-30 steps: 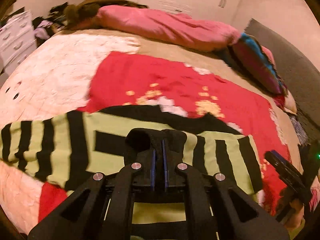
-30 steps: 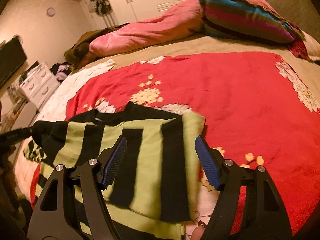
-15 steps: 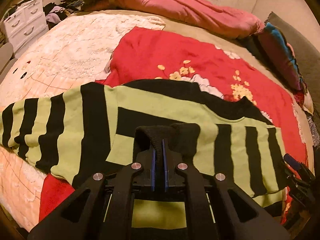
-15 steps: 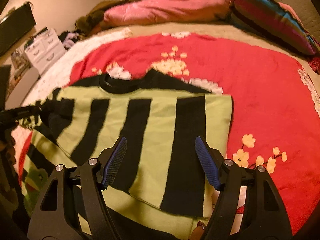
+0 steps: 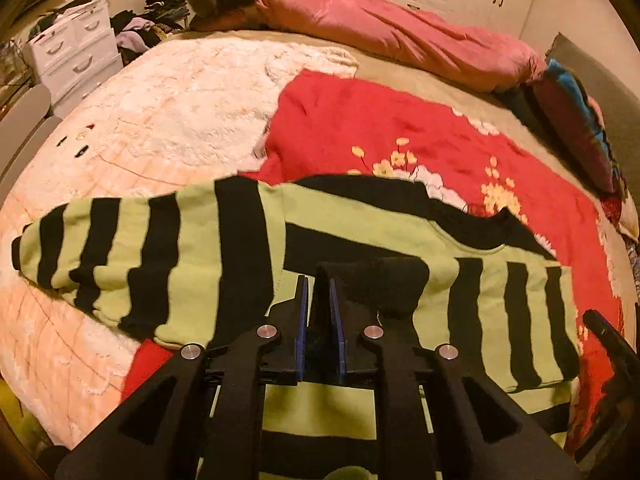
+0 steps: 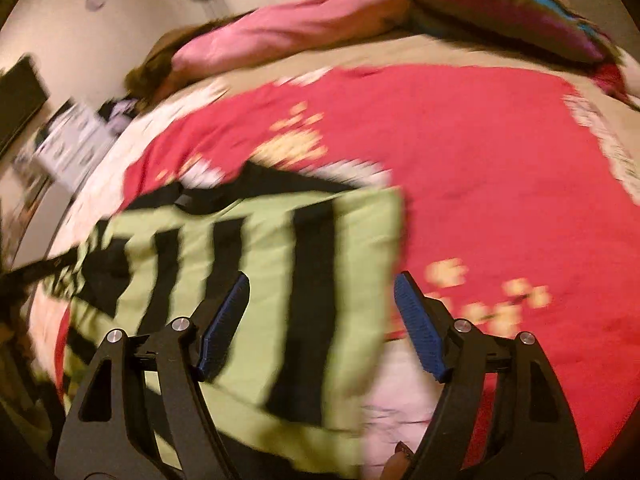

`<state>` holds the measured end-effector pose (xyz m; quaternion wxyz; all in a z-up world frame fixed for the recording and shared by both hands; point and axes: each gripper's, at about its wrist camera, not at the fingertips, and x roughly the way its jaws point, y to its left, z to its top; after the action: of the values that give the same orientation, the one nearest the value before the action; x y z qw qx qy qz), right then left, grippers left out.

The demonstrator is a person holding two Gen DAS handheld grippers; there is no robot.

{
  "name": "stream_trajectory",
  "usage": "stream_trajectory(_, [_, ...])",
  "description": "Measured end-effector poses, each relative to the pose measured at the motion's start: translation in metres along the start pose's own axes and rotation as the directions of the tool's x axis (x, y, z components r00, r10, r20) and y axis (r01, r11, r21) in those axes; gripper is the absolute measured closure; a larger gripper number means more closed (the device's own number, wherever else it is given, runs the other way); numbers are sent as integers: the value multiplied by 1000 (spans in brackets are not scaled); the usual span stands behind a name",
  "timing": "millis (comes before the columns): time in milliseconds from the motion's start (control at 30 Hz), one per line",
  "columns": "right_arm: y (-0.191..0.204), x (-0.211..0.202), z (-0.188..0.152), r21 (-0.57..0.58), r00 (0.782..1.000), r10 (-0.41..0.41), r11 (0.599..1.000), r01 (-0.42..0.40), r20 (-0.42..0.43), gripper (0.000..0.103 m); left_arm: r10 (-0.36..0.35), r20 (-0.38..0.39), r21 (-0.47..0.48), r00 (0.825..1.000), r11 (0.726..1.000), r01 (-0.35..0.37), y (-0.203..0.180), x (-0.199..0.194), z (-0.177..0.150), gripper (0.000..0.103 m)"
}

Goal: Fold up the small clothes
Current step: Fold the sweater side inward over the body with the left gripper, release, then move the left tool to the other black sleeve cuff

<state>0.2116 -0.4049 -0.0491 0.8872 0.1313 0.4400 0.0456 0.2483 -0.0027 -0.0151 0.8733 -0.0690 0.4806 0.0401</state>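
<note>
**Striped sweater cuff between parting left fingers**

While the left gripper (image 5: 319, 312) was pointed down at the bed, its blue-padded fingers (image 5: 301, 320) were seen standing narrow and just beginning to part, with the black cuff (image 5: 372, 284) of a sleeve lying between them. Whether the pads were still pressed on the knit could not be told for certain, as a thin gap was seen at each side of the fabric.

Beyond the cuff, the green-and-black striped sweater (image 5: 360, 232) was spread flat on the red floral blanket (image 5: 380, 128), its other sleeve (image 5: 100, 240) stretched out over the white fluffy blanket (image 5: 180, 104).

The right gripper (image 6: 322, 320) was held over the sweater's folded side edge (image 6: 384, 248), its fingers (image 6: 420, 332) spread wide and opening further, and nothing was gripped by them. That view was blurred.

Farther off, a pink duvet (image 5: 400, 40) was bunched along the far edge of the bed, with a striped pillow (image 6: 500, 4) beside it and white drawers (image 5: 76, 52) against the wall.
</note>
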Motion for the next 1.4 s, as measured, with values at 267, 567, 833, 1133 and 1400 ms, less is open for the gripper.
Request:
stream_trajectory(267, [-28, -12, 6, 56, 998, -37, 998, 35, 52, 35, -81, 16, 61, 997, 995, 80, -34, -11, -3, 91])
stream_trajectory(567, [57, 16, -14, -180, 995, 78, 980, -86, -54, 35, -31, -83, 122, 996, 992, 41, -56, 34, -26, 73])
stream_trajectory(833, [64, 49, -31, -238, 982, -14, 971, -32, -186, 35, 1, -103, 137, 995, 991, 14, -50, 56, -34, 69])
stream_trajectory(1133, [61, 30, -23, -195, 992, 53, 978, -74, -112, 31, -42, -40, 141, 998, 989, 47, -51, 29, -27, 57])
stream_trajectory(1400, [71, 8, -16, -214, 999, 46, 976, -47, -10, 15, -35, -19, 116, 999, 993, 36, -42, 11, -22, 35])
